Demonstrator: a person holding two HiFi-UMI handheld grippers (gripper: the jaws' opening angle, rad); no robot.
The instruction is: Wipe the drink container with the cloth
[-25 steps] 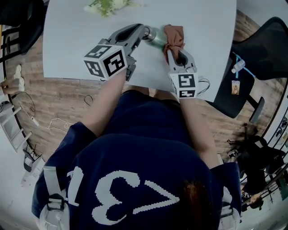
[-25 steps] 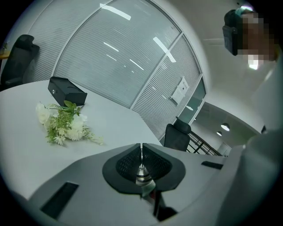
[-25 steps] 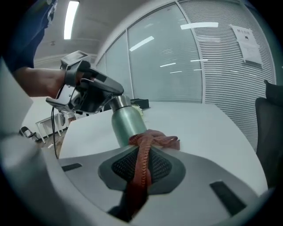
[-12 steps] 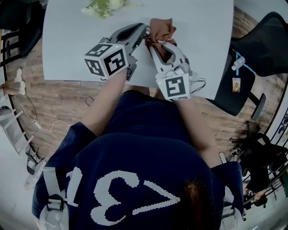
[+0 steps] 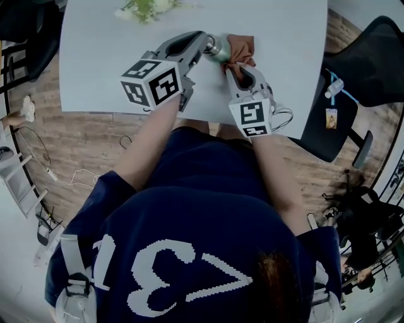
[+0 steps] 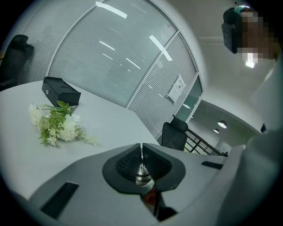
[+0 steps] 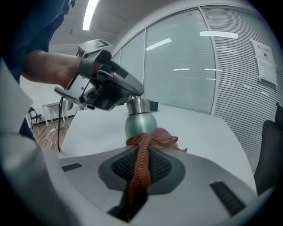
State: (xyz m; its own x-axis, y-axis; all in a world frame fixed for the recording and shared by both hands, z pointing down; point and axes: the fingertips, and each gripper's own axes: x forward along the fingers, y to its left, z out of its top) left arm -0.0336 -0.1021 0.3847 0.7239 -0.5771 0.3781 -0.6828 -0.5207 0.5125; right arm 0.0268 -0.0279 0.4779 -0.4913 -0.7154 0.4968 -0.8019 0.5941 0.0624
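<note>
My left claw (image 5: 206, 44) is clenched on the silver neck of the drink container (image 7: 140, 124), a green metal bottle. In the left gripper view the pads stand almost together, with only that narrow shiny top showing between them. My right claw (image 5: 233, 65) is grasping the cloth (image 5: 241, 46), a rust-coloured rag. In the right gripper view a twisted strip of it runs down between the two ribbed pads, and the rest bunches up beyond the tips. That bunch lies against the bottle's green shoulder, just below the neck, on the side facing my right claw. From the head view the container sits between my two claws over the far part of the white surface (image 5: 287, 38), with the cloth draped on its right side. Whether its base rests on the surface I cannot tell, since the cloth and my own claw cover it. A spray of white flowers with green leaves (image 5: 149, 7) lies at the far edge of the surface, well apart from the bottle, and a small black box (image 6: 60, 91) sits beyond the flowers.
</note>
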